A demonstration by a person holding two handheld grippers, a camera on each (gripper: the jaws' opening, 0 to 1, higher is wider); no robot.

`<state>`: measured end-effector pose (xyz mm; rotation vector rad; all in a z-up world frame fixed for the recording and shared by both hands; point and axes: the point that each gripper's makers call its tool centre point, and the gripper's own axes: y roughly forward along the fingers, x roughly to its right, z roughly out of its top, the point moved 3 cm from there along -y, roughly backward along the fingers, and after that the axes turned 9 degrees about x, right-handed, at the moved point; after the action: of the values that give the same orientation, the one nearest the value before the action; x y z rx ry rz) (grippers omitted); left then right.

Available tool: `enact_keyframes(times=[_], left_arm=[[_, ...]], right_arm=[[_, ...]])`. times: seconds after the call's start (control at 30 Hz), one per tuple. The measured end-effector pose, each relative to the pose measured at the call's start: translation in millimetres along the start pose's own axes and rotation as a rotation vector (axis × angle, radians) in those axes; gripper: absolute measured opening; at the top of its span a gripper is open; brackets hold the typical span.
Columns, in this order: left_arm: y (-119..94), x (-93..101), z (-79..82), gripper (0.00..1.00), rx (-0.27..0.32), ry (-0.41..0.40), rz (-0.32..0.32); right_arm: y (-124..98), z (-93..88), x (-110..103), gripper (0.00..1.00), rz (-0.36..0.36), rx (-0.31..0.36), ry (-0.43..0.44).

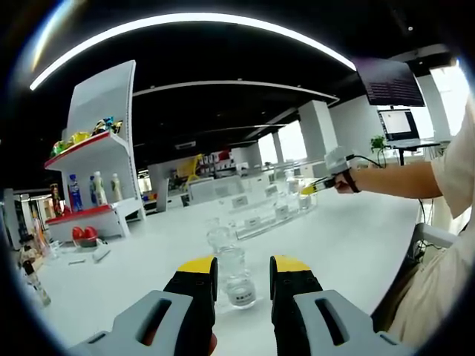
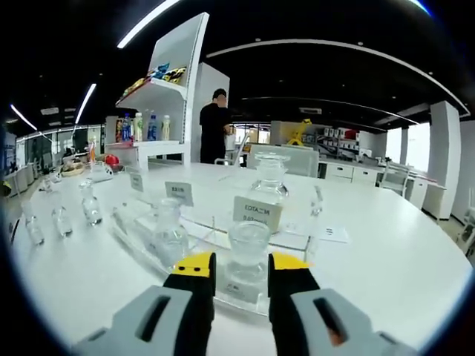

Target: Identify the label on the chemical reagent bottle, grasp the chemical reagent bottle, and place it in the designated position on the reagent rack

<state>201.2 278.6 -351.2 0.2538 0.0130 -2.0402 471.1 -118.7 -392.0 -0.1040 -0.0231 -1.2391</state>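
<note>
My left gripper (image 1: 244, 265) sits low over the white table (image 1: 349, 245), shut on a small clear reagent bottle (image 1: 239, 276) with a white label near its base. A second clear bottle (image 1: 218, 236) stands just behind it. In the right gripper view, my right gripper (image 2: 243, 265) is shut on a clear bottle (image 2: 249, 251) that stands in the front row of the clear reagent rack (image 2: 141, 248). A rack tag reading EDTA (image 2: 257, 213) is right behind this bottle. In the left gripper view the right gripper (image 1: 326, 178), held in a person's hand, is at the rack (image 1: 260, 219).
The rack holds other clear bottles (image 2: 169, 231) and a taller one (image 2: 269, 176) at the back. Several small bottles (image 2: 90, 206) stand loose on the table to the left. A white shelf (image 1: 93, 159) with drinks stands behind. A person in black (image 2: 216, 126) stands by it.
</note>
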Motion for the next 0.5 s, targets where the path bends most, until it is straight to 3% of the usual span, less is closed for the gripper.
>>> enact_keyframes(times=[0.5], left_arm=[[-4.9, 3.1, -0.8, 0.29, 0.014, -0.01, -0.002]], right_arm=[[-36.5, 14.2, 1.9, 0.29, -0.004, 0.041, -0.008]])
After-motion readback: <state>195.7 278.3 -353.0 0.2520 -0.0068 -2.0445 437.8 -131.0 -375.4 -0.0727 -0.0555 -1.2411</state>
